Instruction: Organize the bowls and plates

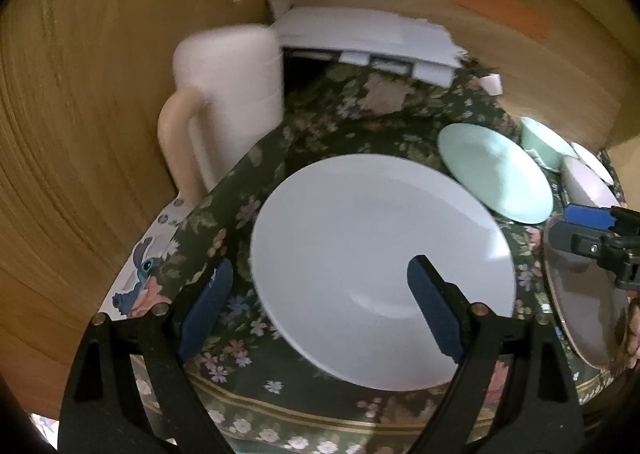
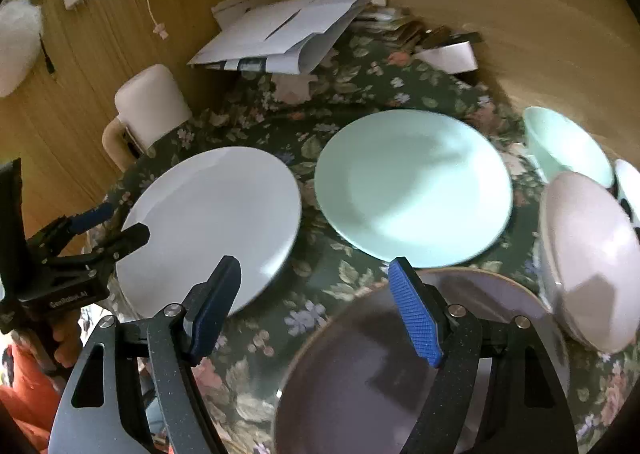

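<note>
On the table [image 2: 360, 94], draped in a dark green floral cloth, a round white ceramic plate [image 1: 372, 254] is seen lying flat, face up, at the left. Beside it, apart by a strip of cloth, a round pale green plate [image 2: 412, 186] is laid flat as well. Being round, neither shows a long axis. Nearest the right camera, a greyish plate with a thin gold rim [image 2: 400, 366] is spotted, also flat. At the far right, a pale green bowl [image 2: 564, 146] and a pinkish-white bowl [image 2: 592, 258] are found close together, mouths tilted toward the camera by the lens.

The left gripper [image 1: 320, 306] is held over the white plate's near-left edge, its blue-padded fingers [image 1: 432, 310] spread wide, nothing gripped. The right gripper [image 2: 316, 306] is held above the gap between the white and gold-rimmed plates, fingers apart and empty. A cream mug-shaped holder with handle [image 1: 228, 94] and loose white papers [image 2: 280, 34] are seen at the back.
</note>
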`<state>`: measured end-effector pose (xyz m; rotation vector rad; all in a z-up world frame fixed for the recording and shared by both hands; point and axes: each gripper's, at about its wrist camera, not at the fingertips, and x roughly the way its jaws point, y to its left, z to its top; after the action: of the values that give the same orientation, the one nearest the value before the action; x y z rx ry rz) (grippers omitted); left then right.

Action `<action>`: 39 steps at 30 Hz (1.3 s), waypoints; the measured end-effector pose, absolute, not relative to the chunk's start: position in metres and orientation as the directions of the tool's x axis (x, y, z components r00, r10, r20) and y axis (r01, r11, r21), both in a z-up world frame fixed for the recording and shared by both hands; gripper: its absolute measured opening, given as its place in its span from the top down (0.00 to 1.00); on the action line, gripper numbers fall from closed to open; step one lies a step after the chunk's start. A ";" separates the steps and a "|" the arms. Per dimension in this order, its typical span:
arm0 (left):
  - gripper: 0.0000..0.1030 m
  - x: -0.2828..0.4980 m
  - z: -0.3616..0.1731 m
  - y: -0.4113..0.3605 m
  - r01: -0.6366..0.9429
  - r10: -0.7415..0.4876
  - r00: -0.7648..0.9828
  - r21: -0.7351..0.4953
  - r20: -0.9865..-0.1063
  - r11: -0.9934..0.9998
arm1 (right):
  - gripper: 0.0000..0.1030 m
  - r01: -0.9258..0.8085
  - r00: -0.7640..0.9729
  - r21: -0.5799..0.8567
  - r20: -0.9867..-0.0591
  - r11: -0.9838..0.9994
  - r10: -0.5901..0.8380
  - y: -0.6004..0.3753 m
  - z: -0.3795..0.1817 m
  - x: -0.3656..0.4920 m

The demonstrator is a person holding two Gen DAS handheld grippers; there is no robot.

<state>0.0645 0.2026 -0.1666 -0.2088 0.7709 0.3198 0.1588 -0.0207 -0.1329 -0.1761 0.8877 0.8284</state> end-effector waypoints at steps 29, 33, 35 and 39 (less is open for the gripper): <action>0.63 0.072 -0.189 0.232 -0.301 0.032 0.643 -0.214 -0.765 0.929 | 0.70 -0.710 0.178 0.253 -0.839 0.657 0.515 0.048 -0.171 0.194; 0.63 0.070 -0.185 0.230 -0.288 0.019 0.648 -0.222 -0.761 0.932 | 0.70 -0.708 0.199 0.241 -0.833 0.664 0.516 0.046 -0.167 0.192; 0.63 0.070 -0.183 0.228 -0.288 0.027 0.652 -0.215 -0.757 0.933 | 0.70 -0.706 0.206 0.244 -0.827 0.664 0.523 0.042 -0.165 0.191; 0.63 0.068 -0.178 0.224 -0.279 0.025 0.665 -0.217 -0.746 0.935 | 0.70 -0.702 0.222 0.246 -0.816 0.668 0.534 0.036 -0.160 0.188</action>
<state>0.0683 0.2244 -0.1776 -0.3283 0.8287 0.1749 0.1881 0.0358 -0.1603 -0.1893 1.0390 0.8606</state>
